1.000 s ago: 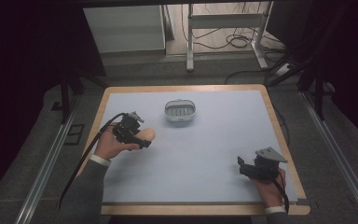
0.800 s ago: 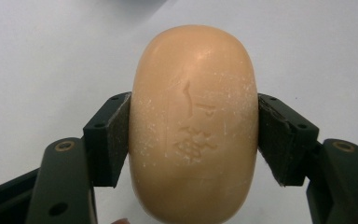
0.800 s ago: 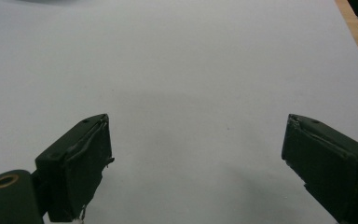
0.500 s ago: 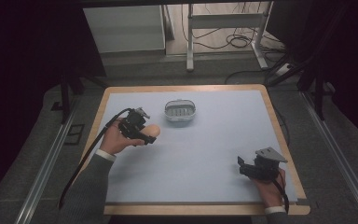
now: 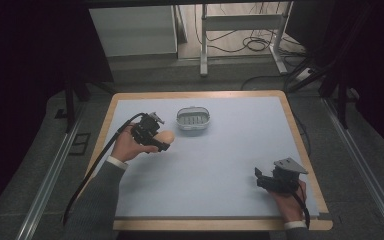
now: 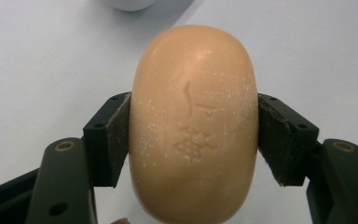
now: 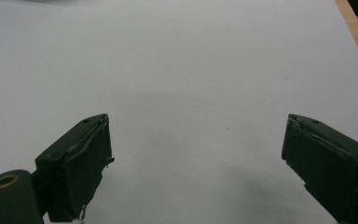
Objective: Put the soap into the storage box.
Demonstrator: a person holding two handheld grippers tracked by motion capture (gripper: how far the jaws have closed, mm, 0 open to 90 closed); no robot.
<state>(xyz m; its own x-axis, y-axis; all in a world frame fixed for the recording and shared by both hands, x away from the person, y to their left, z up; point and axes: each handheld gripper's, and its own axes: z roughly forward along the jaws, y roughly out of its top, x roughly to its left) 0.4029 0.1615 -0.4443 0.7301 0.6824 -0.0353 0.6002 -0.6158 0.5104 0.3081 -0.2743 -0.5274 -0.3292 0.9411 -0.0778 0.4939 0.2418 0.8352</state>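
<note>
An oval, peach-coloured bar of soap (image 6: 193,126) with a stamped mark sits between the jaws of my left gripper (image 6: 193,135), both pads pressing its sides. From above, that gripper (image 5: 164,141) hovers left of centre on the table with the soap (image 5: 166,137) at its tip. A small white slotted soap dish (image 5: 193,119) stands just beyond and to the right of it. My right gripper (image 5: 258,178) rests near the table's front right corner, and in its own view the jaws (image 7: 196,154) stand wide apart over bare surface.
The table has a pale blue mat (image 5: 220,165) framed by a wooden edge (image 5: 310,165). A cable (image 5: 92,175) trails from the left gripper off the front left. Table legs and loose cables lie on the floor behind.
My left gripper, with the soap in it, has moved right and slightly away, closer to the soap dish. The right gripper has stayed put.
</note>
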